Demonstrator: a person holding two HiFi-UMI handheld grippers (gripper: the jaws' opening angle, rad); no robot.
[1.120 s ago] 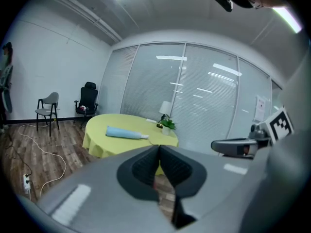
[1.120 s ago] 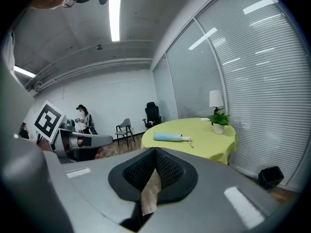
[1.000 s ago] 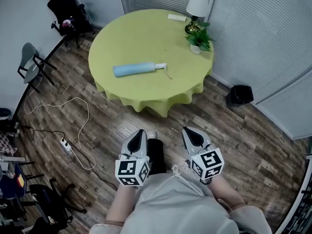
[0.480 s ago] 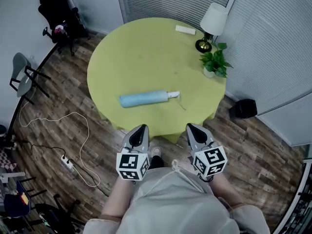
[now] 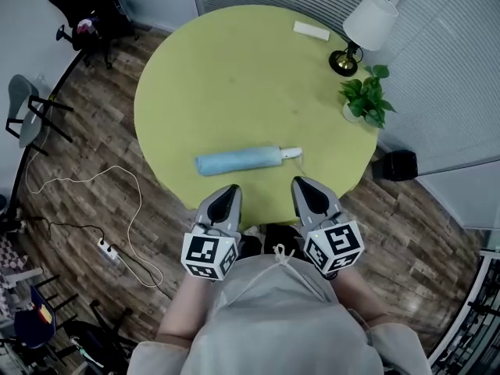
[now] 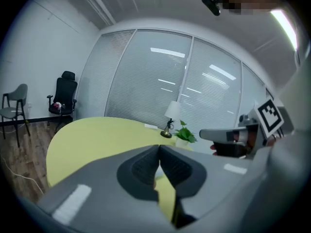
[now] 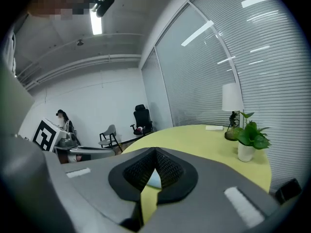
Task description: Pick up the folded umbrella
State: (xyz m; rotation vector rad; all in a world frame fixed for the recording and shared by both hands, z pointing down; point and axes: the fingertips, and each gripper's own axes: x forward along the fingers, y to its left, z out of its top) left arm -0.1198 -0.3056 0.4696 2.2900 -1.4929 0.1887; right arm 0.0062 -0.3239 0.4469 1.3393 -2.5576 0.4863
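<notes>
On the table [image 5: 234,61], folded umbrella [image 5: 238,161] lies beyond clenched left gripper [image 5: 228,191] and right gripper [image 5: 301,184].

The round table's cloth [image 5: 234,69] is coloured plain yellow-green. The folded fabric umbrella [image 5: 238,161] is light blue, ended at the right by a white handle [image 5: 291,153]. Black-and-white square markers are carried on the grey left gripper [image 5: 229,190] and grey right gripper [image 5: 301,183]. The plank floor [image 5: 406,217] is streaked brown.

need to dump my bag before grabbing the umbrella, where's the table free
The table is bare across its middle and left side, from the umbrella to the far rim. The right rim is crowded: lamp, potted plant, and a white block at the far edge. The umbrella fills the near strip.
</notes>
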